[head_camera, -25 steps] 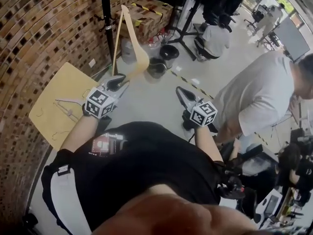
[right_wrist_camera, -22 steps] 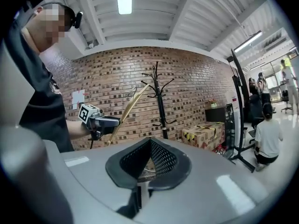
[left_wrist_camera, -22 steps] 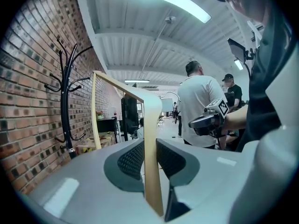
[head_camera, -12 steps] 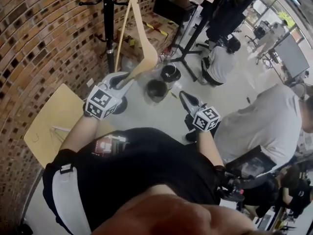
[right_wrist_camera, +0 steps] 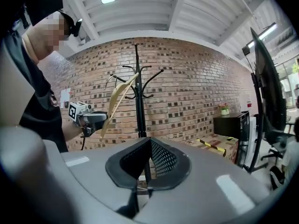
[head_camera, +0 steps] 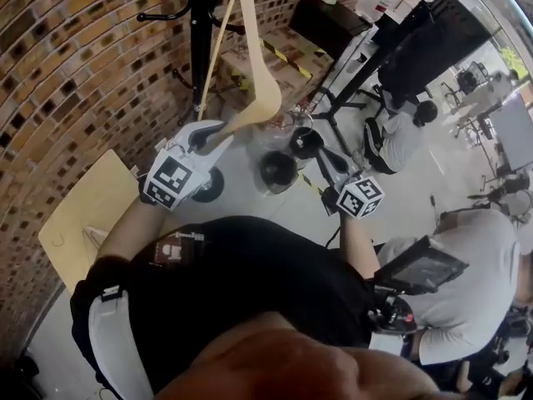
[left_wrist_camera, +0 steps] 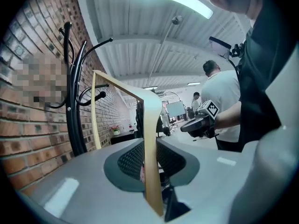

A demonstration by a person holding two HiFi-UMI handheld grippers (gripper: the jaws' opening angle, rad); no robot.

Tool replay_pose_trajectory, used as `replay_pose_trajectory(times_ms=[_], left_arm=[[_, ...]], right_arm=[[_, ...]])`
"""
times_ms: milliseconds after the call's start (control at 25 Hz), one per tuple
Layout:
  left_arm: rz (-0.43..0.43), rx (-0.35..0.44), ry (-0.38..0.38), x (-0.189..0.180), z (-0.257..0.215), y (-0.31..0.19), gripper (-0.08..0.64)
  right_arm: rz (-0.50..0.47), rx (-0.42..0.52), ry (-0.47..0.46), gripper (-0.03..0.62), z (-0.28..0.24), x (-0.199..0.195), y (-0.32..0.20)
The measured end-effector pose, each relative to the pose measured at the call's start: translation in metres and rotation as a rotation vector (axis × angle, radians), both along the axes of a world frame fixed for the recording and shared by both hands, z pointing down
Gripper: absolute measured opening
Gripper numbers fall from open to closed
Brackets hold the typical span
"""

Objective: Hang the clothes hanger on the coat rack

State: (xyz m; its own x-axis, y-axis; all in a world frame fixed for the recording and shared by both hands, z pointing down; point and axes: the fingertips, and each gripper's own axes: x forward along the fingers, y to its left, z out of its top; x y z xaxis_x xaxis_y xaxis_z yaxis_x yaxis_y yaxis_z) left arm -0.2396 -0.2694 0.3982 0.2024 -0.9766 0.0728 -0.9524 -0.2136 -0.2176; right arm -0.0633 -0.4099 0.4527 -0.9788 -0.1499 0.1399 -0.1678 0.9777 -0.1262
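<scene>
A pale wooden clothes hanger (head_camera: pixel 265 98), with a broad curved shoulder and a thin straight bar beneath it, is held up in front of the person and close to the black coat rack (head_camera: pixel 200 32). The left gripper (head_camera: pixel 215 133) grips it by one end of the shoulder. In the left gripper view the jaws are partly closed, and their dark meshed pads (left_wrist_camera: pixel 131 160) press on either face of the flat wood, which rises edge-on between them. From there the hanger slants up and away, so that its top end reaches the level of the rack's curved arms. The right gripper view shows a thin metal hook at that end, very near the arms, but the picture is too small to tell whether hook and arm touch. The right gripper (right_wrist_camera: pixel 149 143) is held apart, to the person's right, and touches nothing. Its jaws appear drawn together at the tips, with nothing between them. The rack stands against a brick wall (head_camera: pixel 75 73). A light wooden table (head_camera: pixel 79 215) sits lower at the person's left.
</scene>
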Motion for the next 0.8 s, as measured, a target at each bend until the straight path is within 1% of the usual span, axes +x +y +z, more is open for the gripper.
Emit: replay_pose_trajectory(times_ms=[120,200,360,480,560,640,800], left_arm=[[-0.095,-0.009,-0.063,-0.008,0.003,-0.019,0.078],[-0.175,-0.011,-0.105,-0.014,0.003,-0.036,0.078],[-0.32,-0.026,-0.115,-0.012,0.007,-0.064,0.078],[-0.419,-0.049,-0.145,-0.017,0.008,-0.078,0.078],[-0.465,-0.06,-0.16,-0.023,0.008,-0.085,0.078],[-0.493,-0.071,-0.167,-0.03,0.011,-0.089,0.078],[-0.524,-0.101,-0.164,-0.052,0.027,-0.083,0.078]], right_arm=[[-0.071,-0.007,-0.023,0.014,0.005,-0.011,-0.036],[-0.129,-0.005,-0.035,0.014,0.005,-0.021,-0.061],[-0.246,-0.019,-0.027,0.014,0.007,-0.027,-0.103],[-0.324,-0.03,-0.032,0.014,0.007,-0.04,-0.128],[-0.359,-0.037,-0.034,0.014,0.009,-0.049,-0.14],[-0.374,-0.041,-0.037,0.014,0.011,-0.057,-0.149],[-0.391,-0.041,-0.046,0.014,0.014,-0.079,-0.147]])
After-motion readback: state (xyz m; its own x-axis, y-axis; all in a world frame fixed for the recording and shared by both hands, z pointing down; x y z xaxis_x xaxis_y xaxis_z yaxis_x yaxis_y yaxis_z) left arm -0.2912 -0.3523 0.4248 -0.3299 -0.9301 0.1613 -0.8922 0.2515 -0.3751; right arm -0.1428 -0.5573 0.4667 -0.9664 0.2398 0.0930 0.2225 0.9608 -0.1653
